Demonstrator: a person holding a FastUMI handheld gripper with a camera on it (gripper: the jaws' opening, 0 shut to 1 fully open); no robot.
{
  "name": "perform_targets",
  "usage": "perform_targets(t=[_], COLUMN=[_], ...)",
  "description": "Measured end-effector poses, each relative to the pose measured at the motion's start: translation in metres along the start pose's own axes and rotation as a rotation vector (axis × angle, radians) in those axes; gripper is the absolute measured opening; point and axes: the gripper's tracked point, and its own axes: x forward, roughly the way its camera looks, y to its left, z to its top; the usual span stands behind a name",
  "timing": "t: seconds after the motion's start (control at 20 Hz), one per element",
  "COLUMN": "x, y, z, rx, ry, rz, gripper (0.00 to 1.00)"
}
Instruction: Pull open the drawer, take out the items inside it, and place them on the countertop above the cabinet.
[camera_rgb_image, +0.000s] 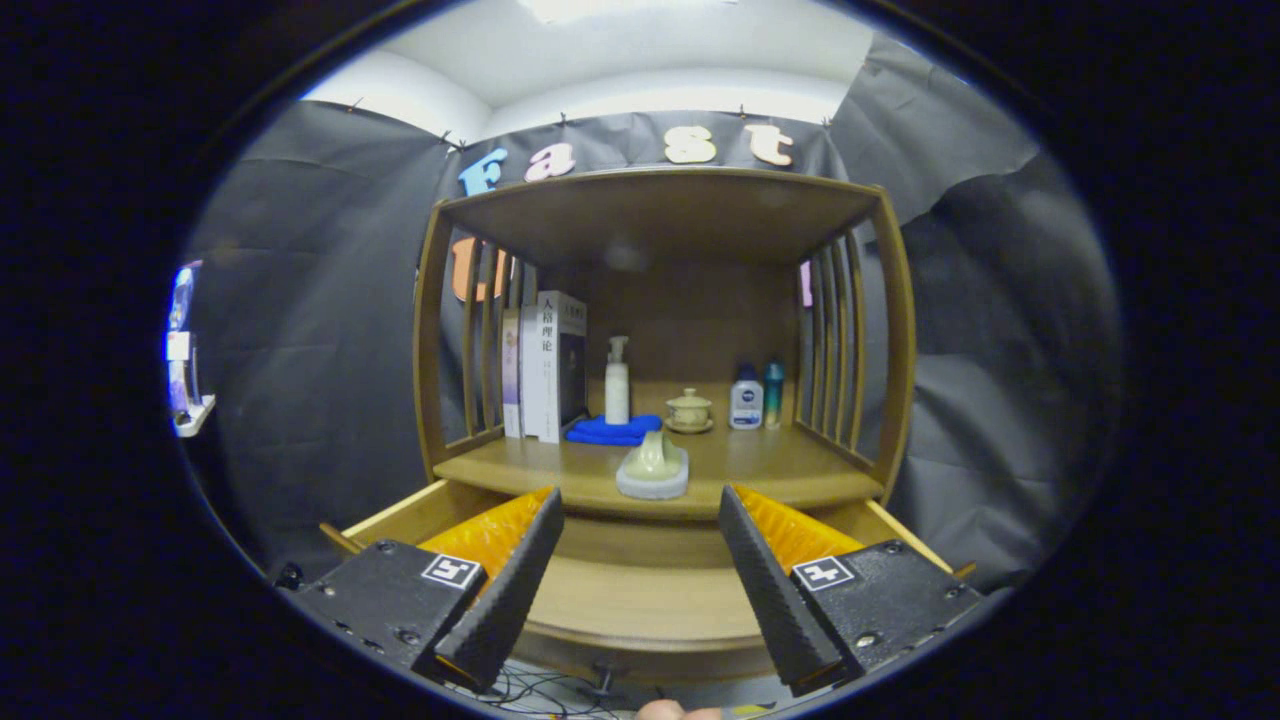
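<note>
Gripper (640, 560) fingers sit nearest, spread wide with nothing between them, black ribbed pads angled inward over the open drawer (640, 600). Drawer is pulled out under the countertop (780, 470); the visible part of its floor looks bare wood, though the fingers hide both front corners, so cannot tell if anything is left inside.

Left to right on the countertop: 3 or so upright books (545, 365) against the left slats, a white pump bottle (617, 380) standing at the back edge of a blue cloth (612, 431), a pale green soap-dish-like item (653, 470) near the front edge just beyond the fingertips, a small lidded ceramic cup (689, 410) on a saucer behind it, then a white-and-blue lotion bottle (746, 397) touching or just beside a teal bottle (774, 394) near the right slats.

Likely the task is near done or done.

Risks:
- Dish sits close to the countertop lip; a forward nudge from a finger could tip it into the drawer.
- Hidden corners could hold a missed item, so check before closing out.
- Reaching deep could knock the pump bottle or cup; both look tall and light.
- Cables (560, 690) below the drawer front could snag.
</note>
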Motion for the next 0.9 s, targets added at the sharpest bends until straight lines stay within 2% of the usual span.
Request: perform_targets(t=[0.45, 0.9], x=[-0.041, -0.036], y=[-0.005, 0.009], z=[-0.063, -0.102], rx=[0.055, 0.01], ry=[0.008, 0.061], rz=[-0.044, -0.058], gripper=[0.98, 0.98])
